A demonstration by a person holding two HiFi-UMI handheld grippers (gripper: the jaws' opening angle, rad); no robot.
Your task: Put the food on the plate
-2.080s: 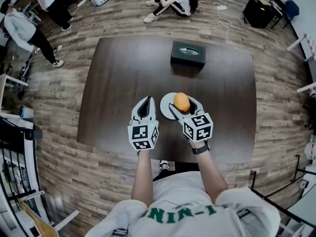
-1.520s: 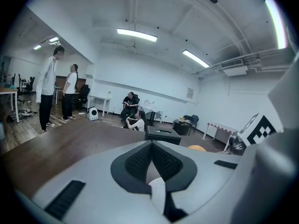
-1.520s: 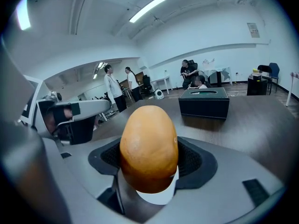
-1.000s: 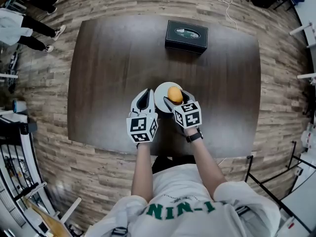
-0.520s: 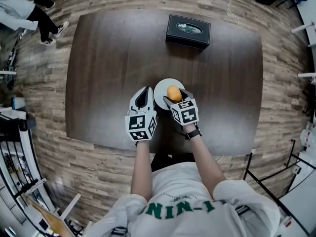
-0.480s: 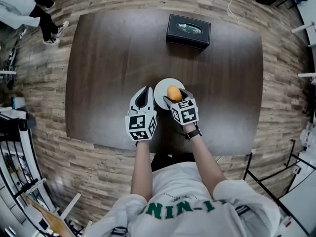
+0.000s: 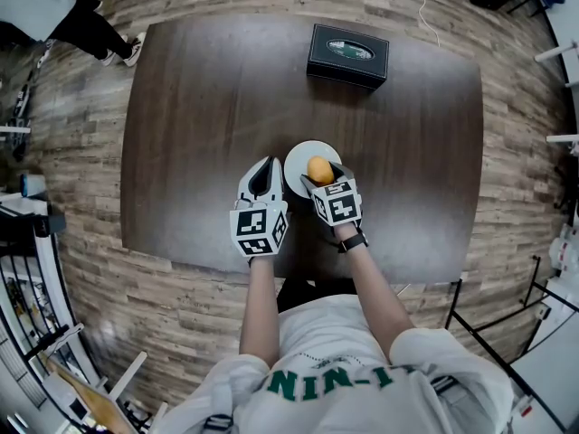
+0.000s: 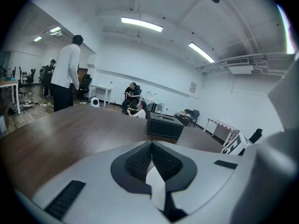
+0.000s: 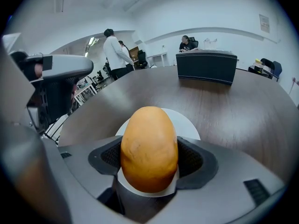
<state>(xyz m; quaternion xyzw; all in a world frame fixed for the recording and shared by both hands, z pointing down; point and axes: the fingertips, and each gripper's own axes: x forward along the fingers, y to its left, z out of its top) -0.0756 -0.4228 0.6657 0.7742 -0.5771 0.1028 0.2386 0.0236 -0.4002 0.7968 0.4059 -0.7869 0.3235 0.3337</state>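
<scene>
An orange-yellow, egg-shaped piece of food (image 7: 318,169) sits between the pads of my right gripper (image 7: 321,174), which is shut on it. It hangs over the near right part of a small white round plate (image 7: 297,155) on the dark wooden table (image 7: 199,107). The right gripper view shows the food (image 9: 149,148) filling the gap between the jaws, with the plate (image 9: 188,123) just beyond it. Whether the food touches the plate I cannot tell. My left gripper (image 7: 264,168) is shut and empty, just left of the plate; its jaws meet at the tips (image 8: 151,146).
A black box (image 7: 347,54) stands at the far side of the table, also in the left gripper view (image 8: 164,125) and the right gripper view (image 9: 206,66). People stand and sit on the wooden floor beyond the table (image 8: 65,73).
Both grippers have stayed almost where they were, the right one still holding the food over the plate. The head view has shifted slightly, and a person at the top left has moved.
</scene>
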